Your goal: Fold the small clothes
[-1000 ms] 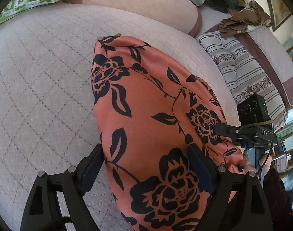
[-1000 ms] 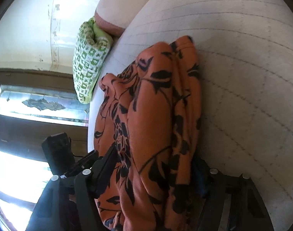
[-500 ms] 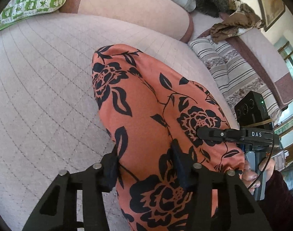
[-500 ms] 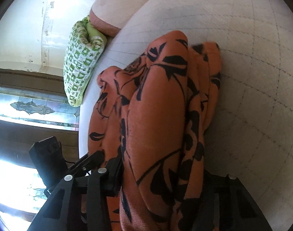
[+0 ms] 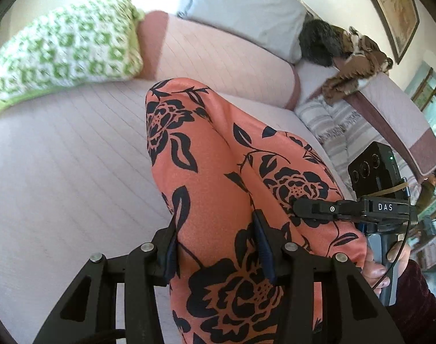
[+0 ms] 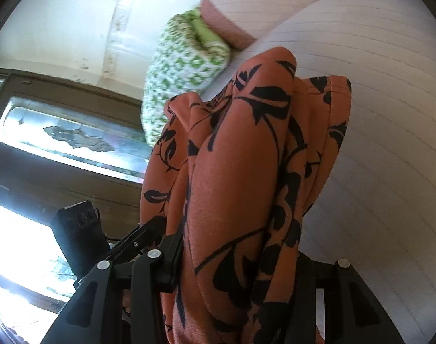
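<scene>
Two hand-held grippers share one load, so we start with what lies under it: the quilted sofa seat (image 5: 74, 157), with a green-and-white cushion (image 5: 63, 54) at its far end and a striped throw (image 5: 341, 126) off to the side. Our orange floral garment (image 5: 218, 177) runs lengthwise away from both tools, near end raised, far end on the seat. We judge the fold must carry the near end forward along that axis (nothing stands in the way). Our left hand-held gripper (image 5: 218, 246) is clamped on a bunched fold; our right hand-held gripper (image 6: 235, 261) is likewise clamped, both having just closed on cloth.
</scene>
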